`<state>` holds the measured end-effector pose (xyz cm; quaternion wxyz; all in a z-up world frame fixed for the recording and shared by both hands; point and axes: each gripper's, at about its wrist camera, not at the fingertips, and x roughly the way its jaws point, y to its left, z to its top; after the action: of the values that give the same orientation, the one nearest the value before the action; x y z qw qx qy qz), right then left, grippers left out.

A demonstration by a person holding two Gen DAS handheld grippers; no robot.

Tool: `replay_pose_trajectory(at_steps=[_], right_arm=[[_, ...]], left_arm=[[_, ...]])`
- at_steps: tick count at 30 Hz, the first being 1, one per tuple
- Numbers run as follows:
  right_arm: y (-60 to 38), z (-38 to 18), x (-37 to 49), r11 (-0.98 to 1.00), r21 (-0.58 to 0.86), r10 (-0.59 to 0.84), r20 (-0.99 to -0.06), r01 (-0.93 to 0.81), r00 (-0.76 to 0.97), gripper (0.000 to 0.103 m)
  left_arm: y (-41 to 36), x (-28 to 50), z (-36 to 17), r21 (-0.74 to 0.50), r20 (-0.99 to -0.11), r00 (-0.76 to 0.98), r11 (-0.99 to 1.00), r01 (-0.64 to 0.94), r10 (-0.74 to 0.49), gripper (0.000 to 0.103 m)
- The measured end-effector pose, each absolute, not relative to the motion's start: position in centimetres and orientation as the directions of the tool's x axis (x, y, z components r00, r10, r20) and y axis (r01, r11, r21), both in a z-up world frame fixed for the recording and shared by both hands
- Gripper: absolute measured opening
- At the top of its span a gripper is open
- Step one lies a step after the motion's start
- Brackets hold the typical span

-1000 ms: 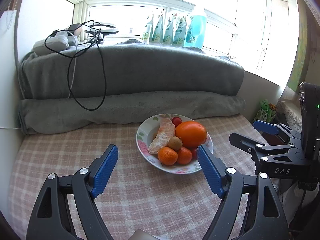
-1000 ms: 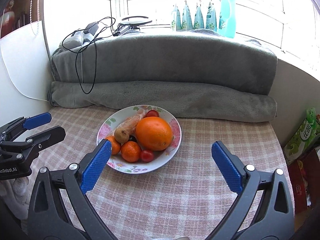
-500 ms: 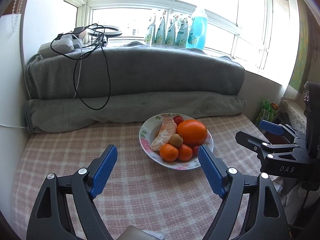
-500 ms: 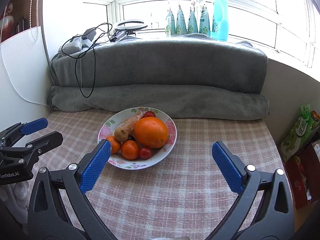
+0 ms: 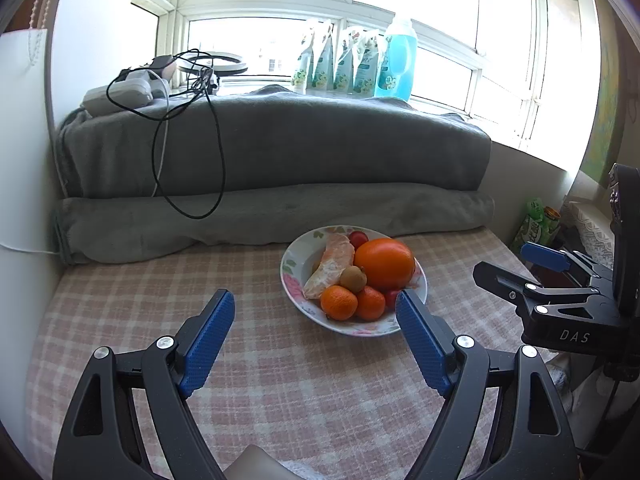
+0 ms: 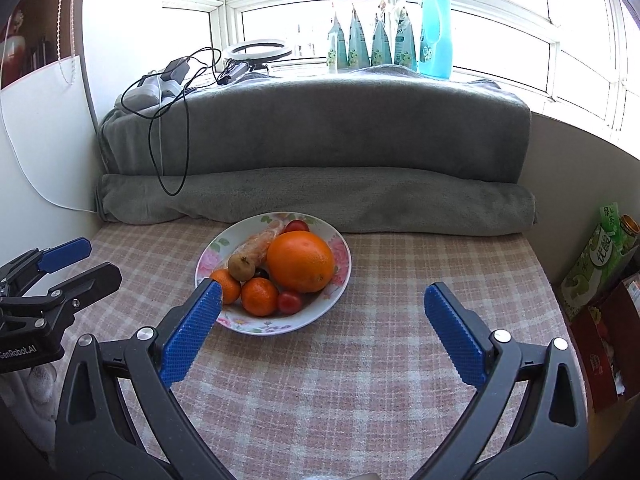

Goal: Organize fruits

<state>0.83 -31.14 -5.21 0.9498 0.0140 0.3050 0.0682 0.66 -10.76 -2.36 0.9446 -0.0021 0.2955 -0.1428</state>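
Lengthwise, peeled citrus piece [image 5: 330, 266] points toward window.

Grey blankets and a cluttered sill behind a checked tablecloth

A folded grey blanket [image 6: 316, 128] lies on a rolled one [image 6: 316, 204] at the far edge of the pink checked cloth [image 6: 360, 380]. Black cables [image 5: 192, 128] trail down it; refill pouches [image 6: 368, 46] and a blue bottle [image 6: 435, 28] line the windowsill.
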Motion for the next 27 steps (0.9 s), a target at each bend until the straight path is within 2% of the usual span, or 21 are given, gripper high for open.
replay_pose_trajectory(at_steps=[27], right_arm=[[-31.24, -5.32, 0.74, 0.990, 0.072, 0.141, -0.579, -0.121, 0.803, 0.103]], left_arm=[[-10.97, 0.31, -2.23, -0.085, -0.553, 0.789, 0.960, 0.266, -0.267, 0.083]])
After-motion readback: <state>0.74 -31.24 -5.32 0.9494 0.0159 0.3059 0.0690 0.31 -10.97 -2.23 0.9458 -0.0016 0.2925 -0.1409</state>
